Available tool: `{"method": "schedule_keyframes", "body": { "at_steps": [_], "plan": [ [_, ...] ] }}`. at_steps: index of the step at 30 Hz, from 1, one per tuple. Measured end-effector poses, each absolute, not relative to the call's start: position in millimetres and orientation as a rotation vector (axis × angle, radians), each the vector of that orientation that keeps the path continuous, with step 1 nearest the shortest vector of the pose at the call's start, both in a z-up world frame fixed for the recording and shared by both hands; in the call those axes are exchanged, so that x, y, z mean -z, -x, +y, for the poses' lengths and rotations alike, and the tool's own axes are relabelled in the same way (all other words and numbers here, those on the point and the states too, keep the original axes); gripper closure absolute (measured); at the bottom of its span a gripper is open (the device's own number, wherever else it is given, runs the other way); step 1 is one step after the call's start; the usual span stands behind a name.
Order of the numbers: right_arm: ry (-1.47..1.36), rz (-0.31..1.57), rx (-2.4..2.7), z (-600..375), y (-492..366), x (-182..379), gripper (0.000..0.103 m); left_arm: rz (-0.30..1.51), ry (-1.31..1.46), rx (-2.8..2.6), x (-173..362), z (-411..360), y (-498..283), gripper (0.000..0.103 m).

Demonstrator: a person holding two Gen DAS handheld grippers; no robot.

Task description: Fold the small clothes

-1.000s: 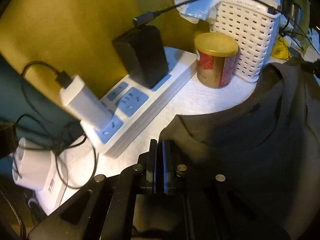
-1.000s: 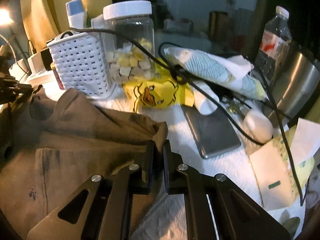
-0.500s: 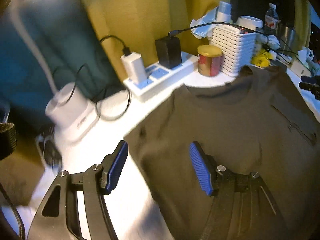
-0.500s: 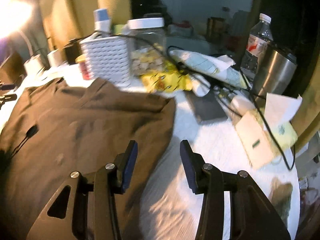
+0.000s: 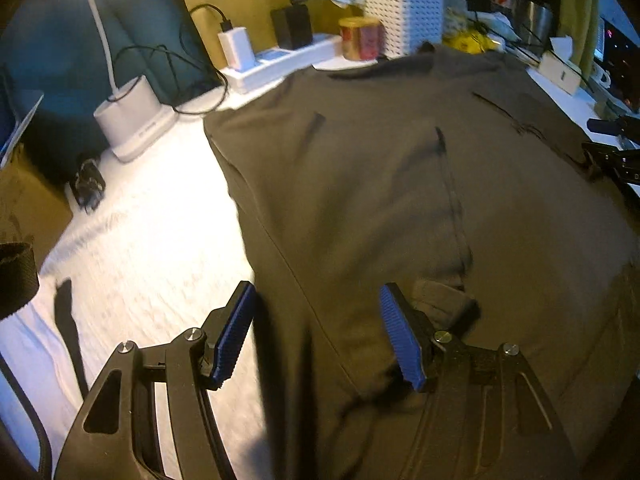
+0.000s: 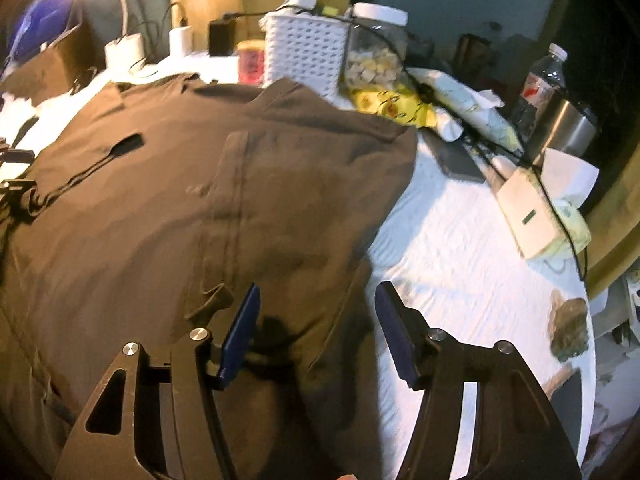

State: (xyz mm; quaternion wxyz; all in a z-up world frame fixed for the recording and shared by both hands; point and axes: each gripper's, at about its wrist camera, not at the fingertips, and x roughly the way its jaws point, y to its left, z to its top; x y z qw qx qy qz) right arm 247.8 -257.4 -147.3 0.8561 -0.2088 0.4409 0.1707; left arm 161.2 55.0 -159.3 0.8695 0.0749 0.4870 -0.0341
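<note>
Currently, step in hand: judged from the layout, the dark olive-brown cotton T-shirt [image 5: 400, 184] lies spread flat and the next fold is not yet begun; both grippers look placed to take its near edge.
Shirt location: on the white cloth-covered table [image 5: 152, 240], its collar end just in front of the white perforated plastic basket [image 5: 404, 12], the rest running from the basket toward the cameras.
Left gripper [image 5: 318, 334]: jaws wide apart, nothing between the blue pads; it hangs over the shirt's left side edge, one finger above bare table, the other above fabric.
Right gripper [image 6: 316, 330]: jaws likewise wide and empty, straddling the shirt's right side edge, on the side away from the basket.
Doing it well: probably lower each gripper until one pad slips under the hem and the other sits on top, pinch a single clean layer at matching spots, then lift both together so the fold line stays straight.
Risk: the small bunched flap [image 5: 444, 304] beside the left gripper could get caught and make a lump.
Long axis: runs from the near hem toward the basket, roughly along both camera views.
Pointing: neckline [image 5: 352, 72] toward the basket, hem toward the person.
</note>
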Motion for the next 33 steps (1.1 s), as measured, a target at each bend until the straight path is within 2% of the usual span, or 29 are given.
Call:
{"method": "schedule_keyframes", "body": {
  "at_steps": [4, 10, 20, 24, 33],
  "plan": [
    [0.462, 0.935, -0.368, -253, -235, 155, 0.039, 1.022, -0.146, 0.054, 160, 52, -149, 0.03],
    [0.443, 0.917, -0.362, -259, -219, 146, 0.039, 1.003, -0.127, 0.056, 153, 49, -132, 0.03],
    [0.333, 0.87, -0.268, -295, -191, 117, 0.039, 0.816, -0.001, 0.05, 119, 51, -96, 0.03],
    [0.269, 0.86, -0.243, -315, -174, 108, 0.039, 0.758, 0.067, 0.05, 111, 51, -83, 0.021],
    [0.24, 0.874, -0.241, -336, -133, 109, 0.039, 0.722, 0.153, 0.033, 111, 52, -54, 0.021]
  ]
}}
